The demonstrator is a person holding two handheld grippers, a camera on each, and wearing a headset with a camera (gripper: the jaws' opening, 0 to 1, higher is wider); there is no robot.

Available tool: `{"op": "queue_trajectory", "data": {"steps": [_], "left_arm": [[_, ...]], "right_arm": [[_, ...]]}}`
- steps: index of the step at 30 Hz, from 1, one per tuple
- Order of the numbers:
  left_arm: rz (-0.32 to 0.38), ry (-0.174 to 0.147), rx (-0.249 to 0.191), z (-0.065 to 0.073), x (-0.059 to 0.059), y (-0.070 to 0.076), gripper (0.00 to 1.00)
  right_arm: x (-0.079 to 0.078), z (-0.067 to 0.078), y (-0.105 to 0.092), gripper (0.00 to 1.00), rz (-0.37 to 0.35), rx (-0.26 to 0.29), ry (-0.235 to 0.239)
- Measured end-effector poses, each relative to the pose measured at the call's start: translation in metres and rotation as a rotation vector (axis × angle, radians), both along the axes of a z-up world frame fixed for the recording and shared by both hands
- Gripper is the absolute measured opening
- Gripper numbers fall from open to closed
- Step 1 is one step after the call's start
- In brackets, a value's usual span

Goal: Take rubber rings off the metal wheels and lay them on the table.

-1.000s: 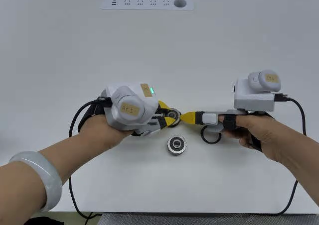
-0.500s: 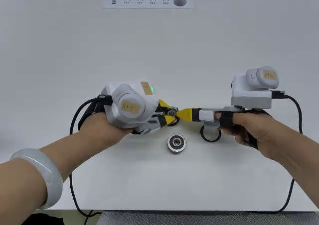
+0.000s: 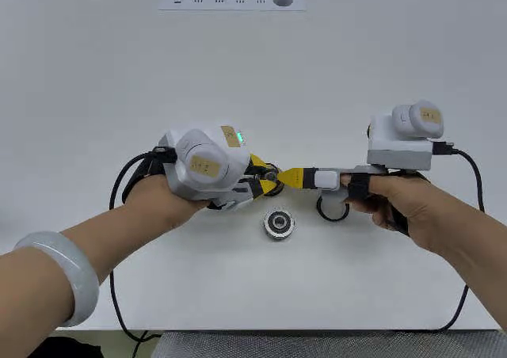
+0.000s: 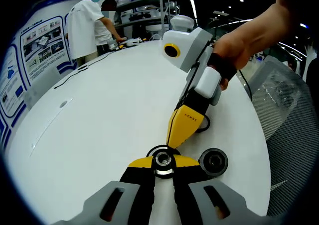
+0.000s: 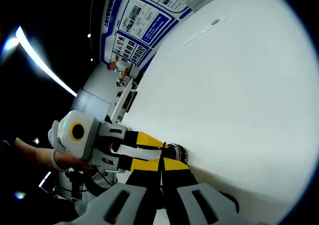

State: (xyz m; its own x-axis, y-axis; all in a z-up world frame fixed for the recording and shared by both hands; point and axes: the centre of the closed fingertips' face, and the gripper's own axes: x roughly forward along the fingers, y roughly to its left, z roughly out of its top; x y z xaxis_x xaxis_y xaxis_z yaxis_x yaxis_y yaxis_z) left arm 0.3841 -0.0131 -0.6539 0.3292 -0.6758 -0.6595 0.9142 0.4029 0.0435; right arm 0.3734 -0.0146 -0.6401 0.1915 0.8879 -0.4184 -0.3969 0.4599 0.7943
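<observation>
My left gripper [image 3: 268,177] [image 4: 163,163] is shut on a metal wheel [image 3: 272,173] [image 4: 163,160] that wears a black rubber ring, holding it just above the table. My right gripper [image 3: 281,176] [image 5: 162,161] comes in from the right with its yellow jaws pressed together on the edge of that ring. In the left gripper view the right gripper [image 4: 173,141] touches the ring from above. A second wheel [image 3: 279,223] [image 4: 214,161] with its ring lies on the table below them. A loose rubber ring [image 3: 332,208] [image 4: 203,126] lies under the right gripper.
A white power strip [image 3: 231,0] sits at the table's far edge. Black cables [image 3: 119,192] trail from both grippers toward the near edge. A person [image 4: 92,23] stands by shelves beyond the table.
The right gripper has moved left and closed the gap until its tips meet the ring on the held wheel. Both grippers sit slightly higher.
</observation>
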Motion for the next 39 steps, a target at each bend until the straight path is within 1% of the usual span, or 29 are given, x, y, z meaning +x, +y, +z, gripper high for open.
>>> {"op": "queue_trajectory", "data": {"steps": [3,12,13,14,17,19,22,23,27,31,39], "left_arm": [[-0.01,-0.009,0.004,-0.001,0.0,0.0,0.14],[-0.01,-0.01,-0.001,-0.001,-0.001,0.0,0.14],[-0.007,-0.002,-0.005,0.0,-0.001,0.0,0.14],[-0.005,-0.003,-0.004,0.0,-0.001,0.0,0.15],[-0.008,0.004,-0.017,0.001,-0.002,-0.003,0.21],[-0.016,0.0,-0.013,0.001,-0.003,-0.003,0.2],[-0.015,-0.001,-0.021,0.004,-0.004,-0.005,0.21],[-0.017,-0.006,-0.021,0.005,-0.004,-0.005,0.21],[-0.013,-0.015,-0.023,0.007,-0.004,-0.004,0.22],[-0.005,-0.023,-0.025,0.007,-0.003,0.001,0.24],[0.016,-0.022,-0.017,0.006,-0.003,0.009,0.28]], "right_arm": [[0.0,-0.003,-0.002,0.02,-0.011,-0.01,0.006],[0.002,-0.007,-0.004,0.02,-0.027,-0.029,0.014],[0.002,-0.008,-0.004,0.02,-0.028,-0.031,0.015],[0.002,-0.008,-0.004,0.02,-0.029,-0.03,0.017],[0.002,-0.008,-0.004,0.02,-0.028,-0.032,0.017],[0.002,-0.008,-0.004,0.02,-0.027,-0.033,0.016],[0.003,-0.009,-0.005,0.02,-0.028,-0.034,0.019],[0.002,-0.009,-0.005,0.02,-0.027,-0.035,0.02],[0.002,-0.008,-0.005,0.02,-0.026,-0.034,0.019],[0.002,-0.007,-0.006,0.02,-0.025,-0.032,0.018],[0.0,-0.003,-0.004,0.02,-0.023,-0.023,0.015]]}}
